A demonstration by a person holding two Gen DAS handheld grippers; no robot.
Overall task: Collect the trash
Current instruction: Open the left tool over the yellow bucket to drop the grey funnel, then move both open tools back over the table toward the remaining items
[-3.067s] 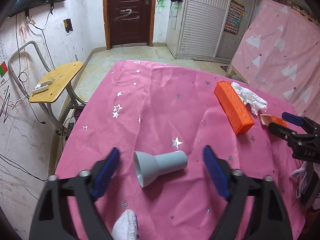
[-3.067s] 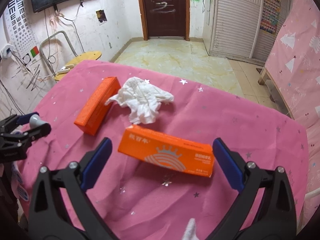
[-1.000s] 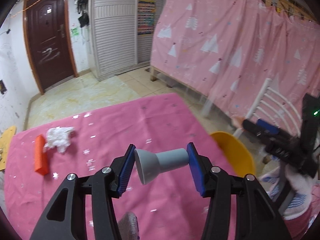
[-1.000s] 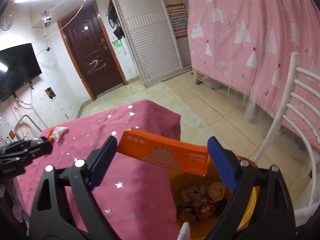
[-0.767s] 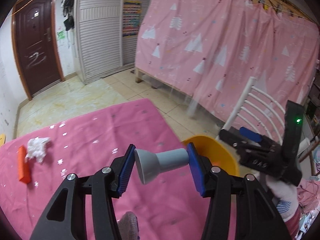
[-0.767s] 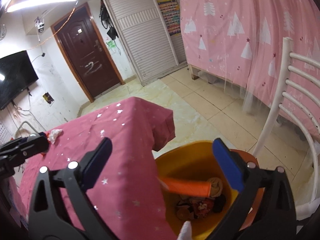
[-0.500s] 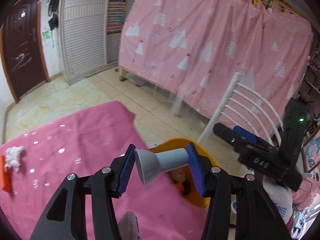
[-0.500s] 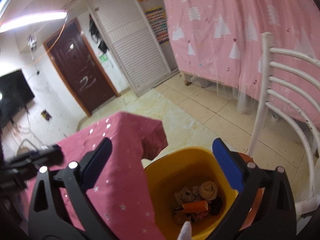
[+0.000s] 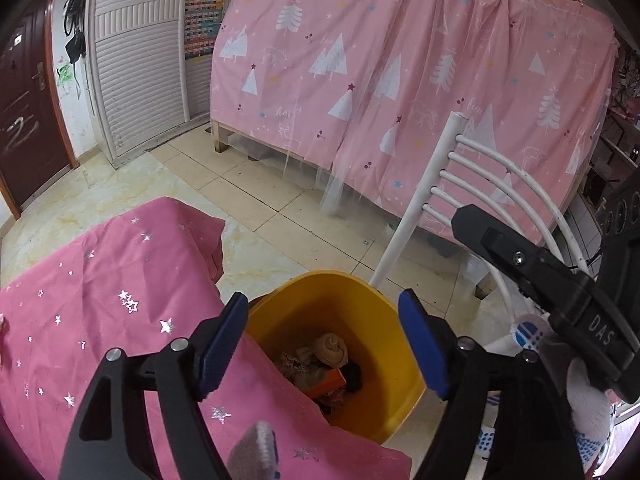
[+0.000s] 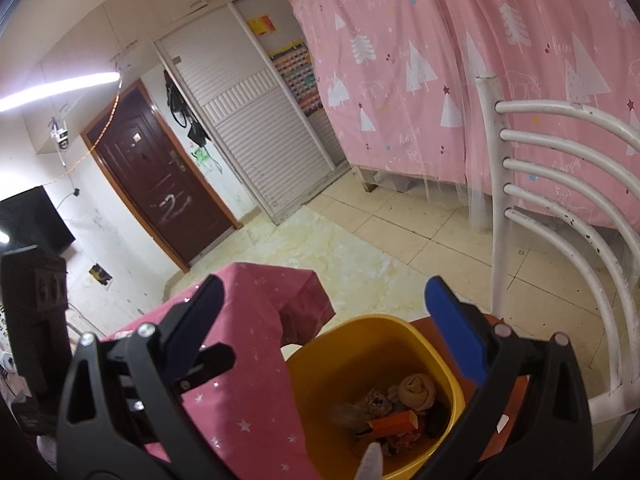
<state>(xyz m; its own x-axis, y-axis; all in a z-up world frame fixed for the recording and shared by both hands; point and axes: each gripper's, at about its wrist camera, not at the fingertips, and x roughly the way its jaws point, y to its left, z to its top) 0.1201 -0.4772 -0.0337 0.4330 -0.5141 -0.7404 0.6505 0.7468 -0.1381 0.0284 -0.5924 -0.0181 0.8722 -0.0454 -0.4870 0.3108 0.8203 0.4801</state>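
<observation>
While both grippers hang over the yellow bin (image 9: 372, 300), left gripper (image 9: 324, 340) jaws just opened, empty; right gripper (image 10: 340, 328) jaws wide, trash (image 10: 400, 404) below.

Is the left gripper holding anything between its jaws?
No, the left gripper is open and empty above the yellow bin.

I'm wielding black plastic grippers (image 9: 322, 340) with blue finger pads (image 9: 420, 344), silver screws, white "DAS" lettering, and wearing white blue-dotted gloves (image 9: 528, 330).
</observation>
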